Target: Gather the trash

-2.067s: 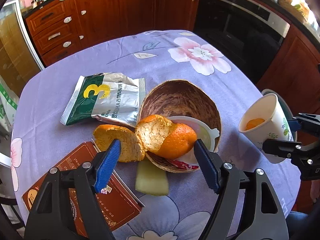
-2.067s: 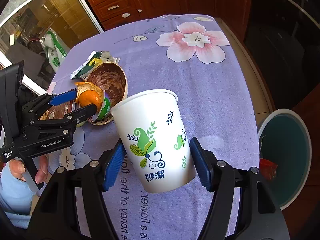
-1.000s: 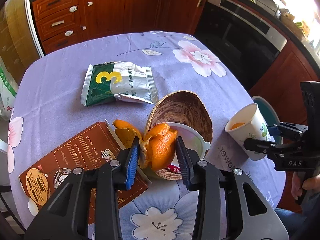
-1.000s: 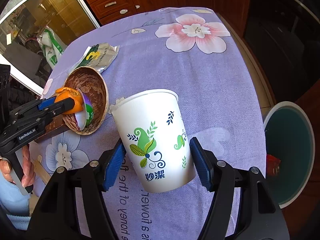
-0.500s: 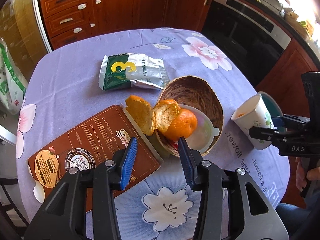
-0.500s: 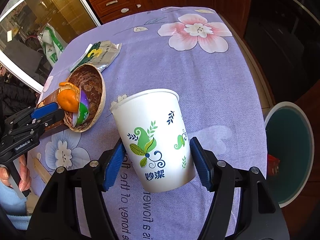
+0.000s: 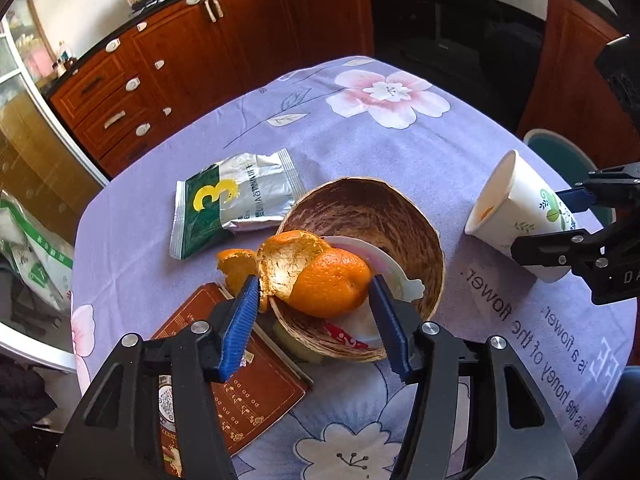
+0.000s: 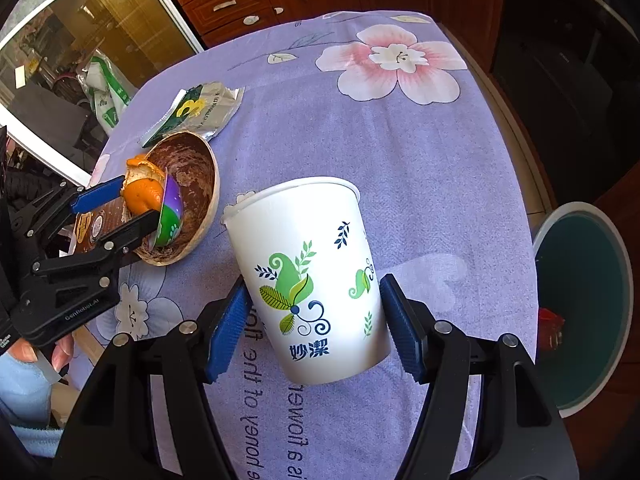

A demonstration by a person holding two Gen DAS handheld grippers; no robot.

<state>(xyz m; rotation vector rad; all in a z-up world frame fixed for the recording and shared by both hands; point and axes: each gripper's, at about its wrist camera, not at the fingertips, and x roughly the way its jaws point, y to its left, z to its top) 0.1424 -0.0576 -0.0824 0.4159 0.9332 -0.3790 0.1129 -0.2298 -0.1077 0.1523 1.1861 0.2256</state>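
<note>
- Orange peel (image 7: 316, 276) lies half in a brown bowl (image 7: 400, 216) on the counter (image 7: 360, 140), draped over a small plastic cup (image 8: 170, 216) lying tipped inside it.
- The left gripper (image 7: 312, 320) straddles the peel with its jaws apart; they have just been opening, the left pad is at the peel's torn edge and the right pad stands just clear, so nothing is clenched.
- The right gripper (image 8: 314, 328) grips a white paper cup (image 8: 316, 280) by its sides, tilted mouth-first toward the bowl; something orange already lies inside it.
- A teal bin (image 8: 588, 300) stands on the floor past the counter's edge.
- Still lying out: a foil packet (image 7: 236, 196) beside the bowl and a brown card (image 7: 240, 380) under the left gripper.
- Risk: the peel is curled and thin, so a closing pinch may catch only one flap and tear it, or drag the small cup along.
- Risk: pushing on the bowl's rim could tip it.
- Risk: squeezing the paper cup harder may buckle it, and tilting it further could spill what it holds.
</note>
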